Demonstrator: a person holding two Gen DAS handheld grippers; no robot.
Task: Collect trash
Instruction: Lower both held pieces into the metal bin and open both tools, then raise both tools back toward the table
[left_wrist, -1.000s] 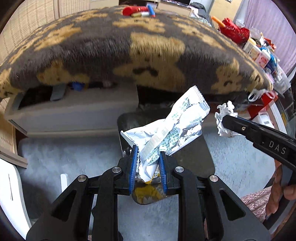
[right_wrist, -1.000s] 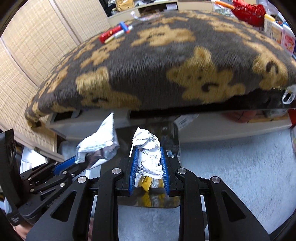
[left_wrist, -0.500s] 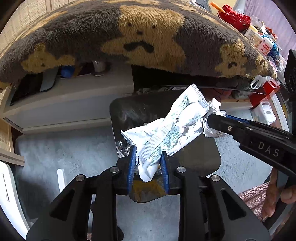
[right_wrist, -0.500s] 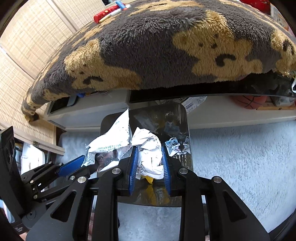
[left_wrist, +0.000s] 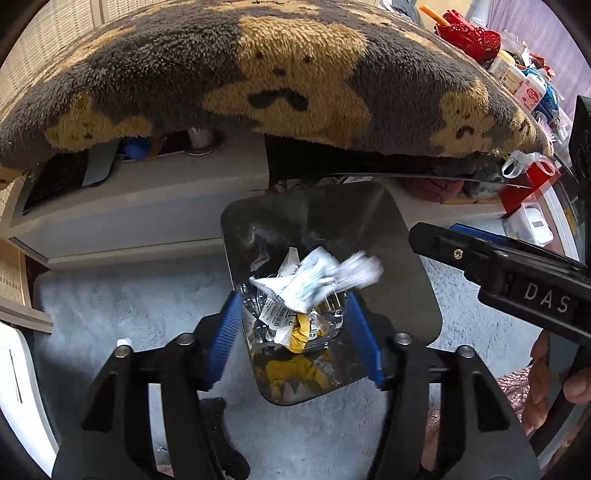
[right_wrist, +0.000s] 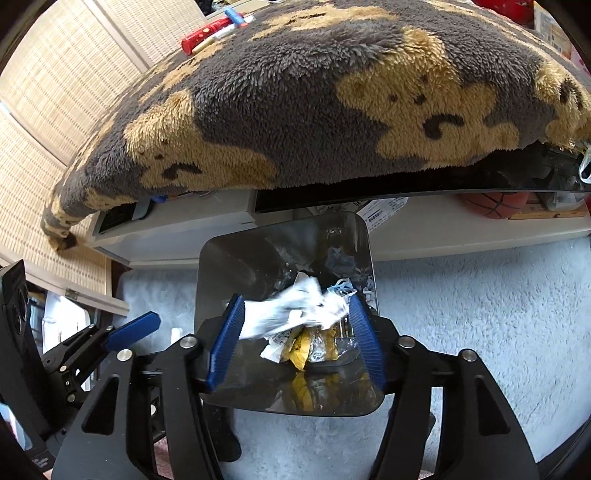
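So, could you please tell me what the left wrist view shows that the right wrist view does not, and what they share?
Only the left wrist view shows the red basket, the cartons past the blanket's far end, the person's hand and the right gripper's DAS lettering. Only the right wrist view shows the basketball on the low shelf and the red marker on the blanket. Both show the bear-print blanket, the shiny trash bin on pale carpet, blurred white wrappers above yellow trash, and open jaws on both grippers.
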